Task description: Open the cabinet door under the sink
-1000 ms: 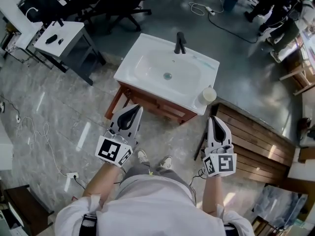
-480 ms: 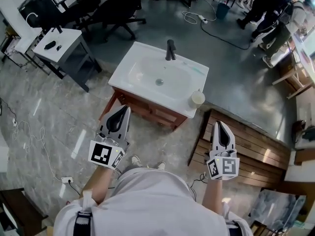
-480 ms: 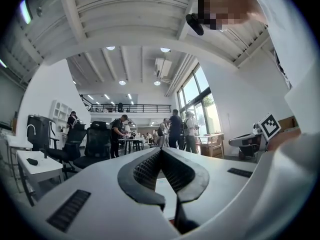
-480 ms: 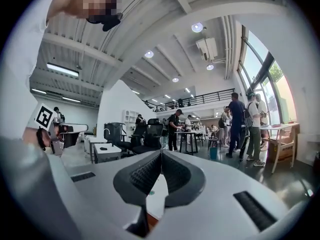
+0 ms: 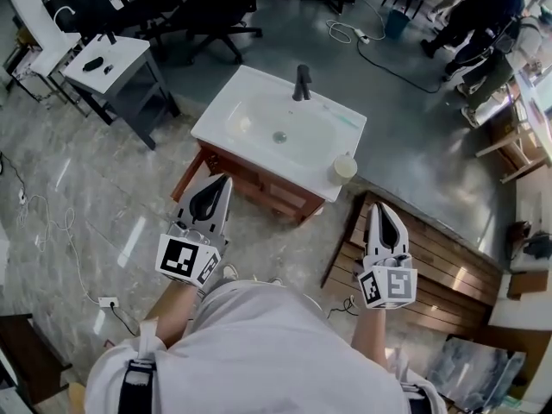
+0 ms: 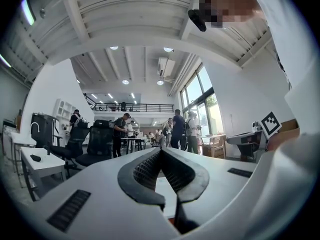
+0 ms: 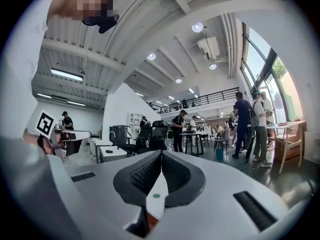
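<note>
Though near, cabinet door beyond fingers

- Daylight comes in through the tall windows along one side, and round ceiling lamps add to it, so the hall is bright and even.
- The polished floor throws back pale streaks of glare in the head view, and shadows there are soft.
- Both gripper views bulge hard, with black corners and straight lines bent.
- Close to the lens, the left gripper and right gripper look soft, while the distant people stay fairly sharp.
</note>
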